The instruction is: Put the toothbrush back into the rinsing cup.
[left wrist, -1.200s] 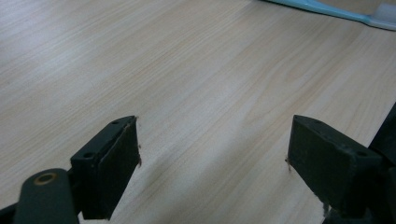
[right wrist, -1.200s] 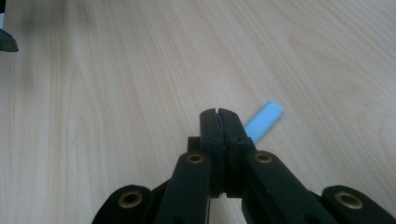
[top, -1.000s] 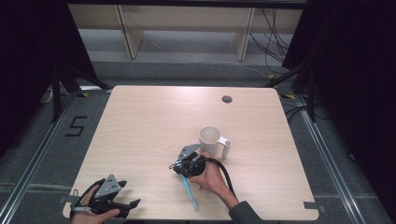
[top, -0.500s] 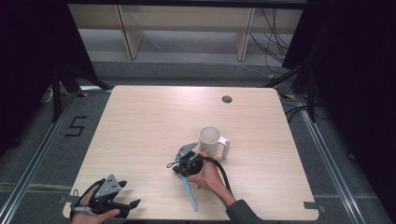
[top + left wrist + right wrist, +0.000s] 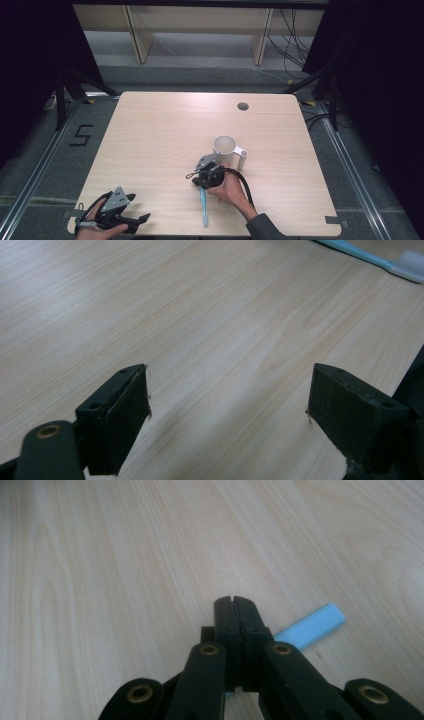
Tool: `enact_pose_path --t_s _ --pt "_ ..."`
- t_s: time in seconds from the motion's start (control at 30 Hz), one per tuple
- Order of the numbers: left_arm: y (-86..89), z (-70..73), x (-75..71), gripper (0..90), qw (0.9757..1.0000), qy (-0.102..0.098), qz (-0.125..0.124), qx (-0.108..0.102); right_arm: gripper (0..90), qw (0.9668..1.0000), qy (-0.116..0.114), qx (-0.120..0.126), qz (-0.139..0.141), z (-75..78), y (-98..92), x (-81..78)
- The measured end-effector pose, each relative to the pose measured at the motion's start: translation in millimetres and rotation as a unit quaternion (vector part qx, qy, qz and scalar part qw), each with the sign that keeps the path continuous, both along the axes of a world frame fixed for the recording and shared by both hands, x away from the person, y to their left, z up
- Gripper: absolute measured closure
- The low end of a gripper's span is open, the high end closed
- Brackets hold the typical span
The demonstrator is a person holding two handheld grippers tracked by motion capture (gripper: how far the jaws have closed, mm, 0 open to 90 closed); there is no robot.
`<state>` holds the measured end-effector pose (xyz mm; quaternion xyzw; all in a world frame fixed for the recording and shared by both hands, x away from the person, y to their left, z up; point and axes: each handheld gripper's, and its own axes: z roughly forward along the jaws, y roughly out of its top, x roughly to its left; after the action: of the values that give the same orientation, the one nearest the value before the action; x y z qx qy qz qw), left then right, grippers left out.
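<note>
Left tongs (image 5: pixel 142 218) sit at the near-left corner of the tabletop (image 5: pixel 165 135), held in the person's left hand (image 5: pixel 95 224); in the left gripper view (image 5: pixel 227 405) the jaws stand wide apart with bare wood grain between them, nothing gripped, so released. Same view catches the bristle end of a light blue toothbrush (image 5: pixel 370 257) at the top right, well apart from those jaws. Right tongs (image 5: pixel 198 180) are near the middle of the tabletop, a bit toward the near edge, in the person's right hand (image 5: pixel 231 189), black cable looping off behind the wrist. In the right gripper view (image 5: pixel 233 601) the jaws are pressed flat together, no gap at the tips, clenched. The ribbed blue handle end of the toothbrush (image 5: pixel 312 625) pokes out from under the right jaw; whether the jaws actually pinch it or just sit over it, can't tell from that angle. From the high view the toothbrush (image 5: pixel 203 207) lies flat on the wood, running from under the right tongs straight toward the near edge, bristle end nearest the person. Just beyond the right tongs, slightly right, a white mug (image 5: pixel 226 147) stands upright, handle pointing right and toward the near side, close to the hand but not clearly touching. Further back, a round cable hole (image 5: pixel 243 106) near the far edge, right of centre. Past the tabletop: grey floor with a "5" marked on it (image 5: pixel 80 135) at left, and pale shelving (image 5: pixel 200 20) along the back.
</note>
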<state>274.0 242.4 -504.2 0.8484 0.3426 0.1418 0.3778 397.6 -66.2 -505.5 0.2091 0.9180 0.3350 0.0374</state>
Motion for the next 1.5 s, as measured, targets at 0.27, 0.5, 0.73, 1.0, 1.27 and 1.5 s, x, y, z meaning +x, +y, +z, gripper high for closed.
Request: enact_pose_path --t_s 0.27,0.5,0.73,1.0,1.27,1.5 --pt "-0.3 0.2 -0.5 16.1 1.0000 -0.002 -0.001 -0.006 90.0 0.9998 0.009 0.002 -0.019 0.8 -15.5 -1.9" --pt "-1.0 0.1 -0.3 16.0 1.0000 0.000 -0.005 -0.008 90.0 0.9994 0.014 -0.004 -0.031 2.9 -29.0 -3.7" --pt "-0.9 0.2 -0.1 16.0 1.0000 -0.001 0.000 -0.001 90.0 0.9991 0.019 -0.002 -0.039 5.3 -40.7 -9.6" --pt "-1.2 0.3 -0.1 16.1 1.0000 0.000 -0.005 -0.006 90.0 0.9987 0.022 -0.005 -0.045 6.1 -51.1 -14.2" --pt "-1.7 1.0 -1.0 16.0 1.0000 -0.002 -0.002 -0.005 90.0 0.9986 0.027 -0.006 -0.046 6.0 -61.5 -20.9" --pt "-1.4 0.3 -0.2 16.1 1.0000 -0.001 -0.004 -0.007 90.0 0.9976 0.040 -0.007 -0.056 6.2 -69.6 -27.6"
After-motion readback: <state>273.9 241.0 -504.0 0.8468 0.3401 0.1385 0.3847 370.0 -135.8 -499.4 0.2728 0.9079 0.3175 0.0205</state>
